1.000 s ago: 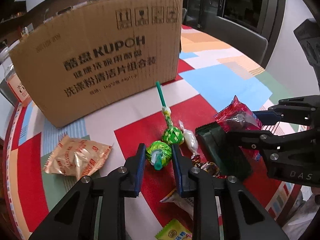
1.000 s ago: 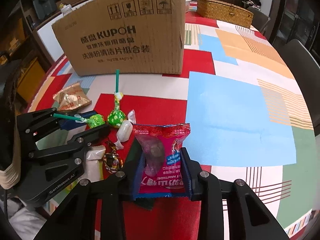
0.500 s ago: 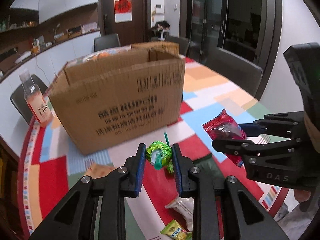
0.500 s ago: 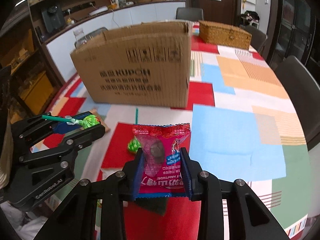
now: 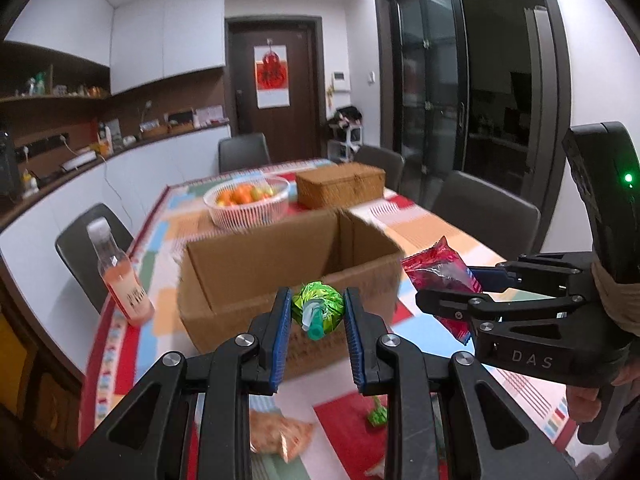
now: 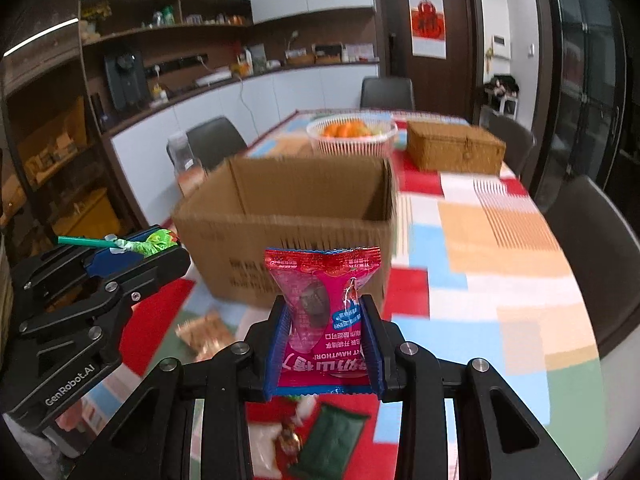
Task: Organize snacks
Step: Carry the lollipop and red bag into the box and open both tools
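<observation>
I have the left gripper [image 5: 316, 312] clamped on a green-wrapped lollipop [image 5: 318, 307] and the right gripper [image 6: 325, 320] pinching a red hawthorn packet [image 6: 322, 300] — both held in front of the open cardboard box [image 6: 288, 216]. Next: carry them over its rim, then release.

lollipop [image 5: 318, 307] green wrap, teal stick | snack pkt [image 6: 325, 312] red/pink | box [image 6: 288, 236] brown | tablecloth [image 6: 500, 248] multicolour blocks
</observation>
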{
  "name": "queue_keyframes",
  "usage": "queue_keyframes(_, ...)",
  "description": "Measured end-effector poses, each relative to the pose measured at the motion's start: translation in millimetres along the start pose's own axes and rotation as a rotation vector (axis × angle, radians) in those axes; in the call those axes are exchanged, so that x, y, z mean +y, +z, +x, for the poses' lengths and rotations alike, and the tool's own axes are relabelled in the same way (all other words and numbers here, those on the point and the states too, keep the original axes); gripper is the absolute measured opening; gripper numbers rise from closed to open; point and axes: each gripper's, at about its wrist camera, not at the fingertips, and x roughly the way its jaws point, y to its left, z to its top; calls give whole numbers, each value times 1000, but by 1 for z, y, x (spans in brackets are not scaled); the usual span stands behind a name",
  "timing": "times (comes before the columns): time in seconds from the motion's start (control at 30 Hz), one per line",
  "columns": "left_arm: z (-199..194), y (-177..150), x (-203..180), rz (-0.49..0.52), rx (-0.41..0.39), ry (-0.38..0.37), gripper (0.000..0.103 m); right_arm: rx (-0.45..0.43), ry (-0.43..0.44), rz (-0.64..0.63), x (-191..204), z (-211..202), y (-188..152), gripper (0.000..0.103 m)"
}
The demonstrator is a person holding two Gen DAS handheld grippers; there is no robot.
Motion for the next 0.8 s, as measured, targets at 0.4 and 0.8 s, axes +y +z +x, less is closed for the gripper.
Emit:
queue_keyframes(0.4,0,39,29,4,-82,76,26,-113,34,-8,8,3,55,35)
queue_keyframes(0.8,54,63,61,-33,12,76,26,-82,16,-10,7,43,93,35)
